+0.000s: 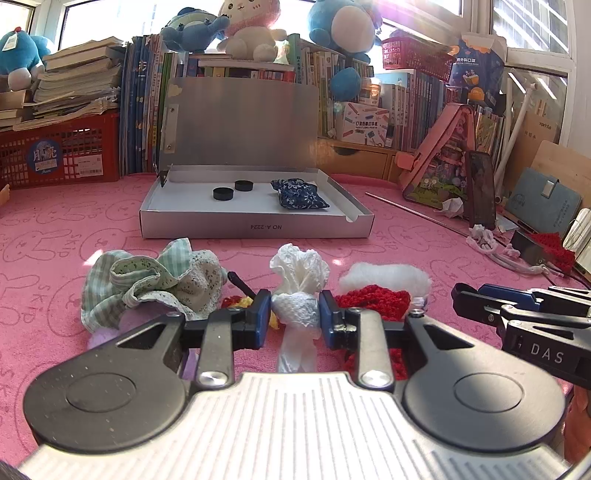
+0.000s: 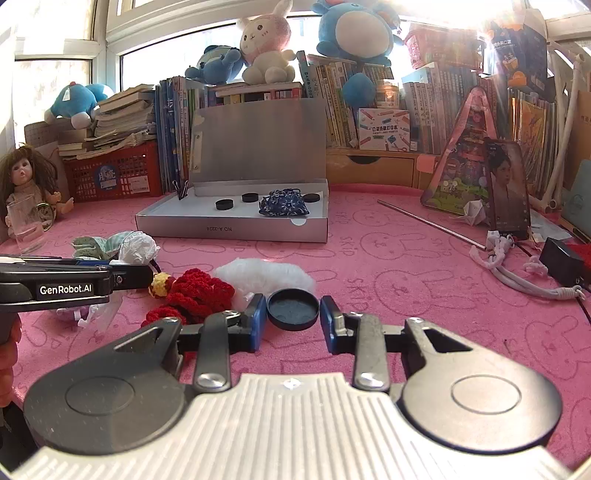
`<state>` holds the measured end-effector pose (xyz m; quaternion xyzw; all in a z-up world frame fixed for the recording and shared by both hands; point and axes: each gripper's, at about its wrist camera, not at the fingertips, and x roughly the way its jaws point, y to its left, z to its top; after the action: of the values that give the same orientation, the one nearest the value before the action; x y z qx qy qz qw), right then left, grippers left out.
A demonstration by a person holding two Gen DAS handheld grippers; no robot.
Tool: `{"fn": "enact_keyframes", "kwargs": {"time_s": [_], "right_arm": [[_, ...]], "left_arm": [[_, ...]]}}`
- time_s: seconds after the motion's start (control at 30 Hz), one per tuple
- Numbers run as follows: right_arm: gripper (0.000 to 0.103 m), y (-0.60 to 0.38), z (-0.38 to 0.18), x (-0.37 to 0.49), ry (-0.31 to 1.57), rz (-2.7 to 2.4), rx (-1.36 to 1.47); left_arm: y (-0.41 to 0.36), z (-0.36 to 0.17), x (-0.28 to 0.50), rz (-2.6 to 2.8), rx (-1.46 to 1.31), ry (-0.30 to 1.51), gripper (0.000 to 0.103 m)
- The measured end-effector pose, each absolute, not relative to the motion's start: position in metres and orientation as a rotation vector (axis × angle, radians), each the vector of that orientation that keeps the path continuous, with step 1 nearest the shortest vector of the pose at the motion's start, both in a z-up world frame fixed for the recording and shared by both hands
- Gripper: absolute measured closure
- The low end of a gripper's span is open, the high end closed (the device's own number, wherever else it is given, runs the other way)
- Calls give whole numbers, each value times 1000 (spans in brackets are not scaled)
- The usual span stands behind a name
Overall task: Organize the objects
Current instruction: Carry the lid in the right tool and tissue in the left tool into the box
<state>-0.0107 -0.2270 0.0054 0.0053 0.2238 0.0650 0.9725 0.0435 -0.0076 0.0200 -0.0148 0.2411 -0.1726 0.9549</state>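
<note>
My left gripper is shut on a crumpled white lace cloth, held above the pink mat. My right gripper is shut on a round black cap, lifted a little off the mat. Ahead lies an open silver box holding black caps and a blue patterned pouch. A green checked cloth, a red crochet piece and a white fluffy tuft lie near the grippers. My right gripper's body also shows at the left wrist view's right edge.
Books, plush toys and a red crate line the back. A doll and a glass stand far left. A phone, a metal rod, a white cord and a black block lie on the right.
</note>
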Motion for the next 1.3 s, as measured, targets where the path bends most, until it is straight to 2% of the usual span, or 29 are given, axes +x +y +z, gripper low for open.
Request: {"fn": "enact_keyframes", "kwargs": {"time_s": [0.67,1.3], "right_arm": [[67,-227,26,24,435,128,36],[67,-231,54,100,449,146,153]], "left_arm": [[-13,40,74,-371,-19,482,70],[-14,71,151,-348,-63,509,70]]}}
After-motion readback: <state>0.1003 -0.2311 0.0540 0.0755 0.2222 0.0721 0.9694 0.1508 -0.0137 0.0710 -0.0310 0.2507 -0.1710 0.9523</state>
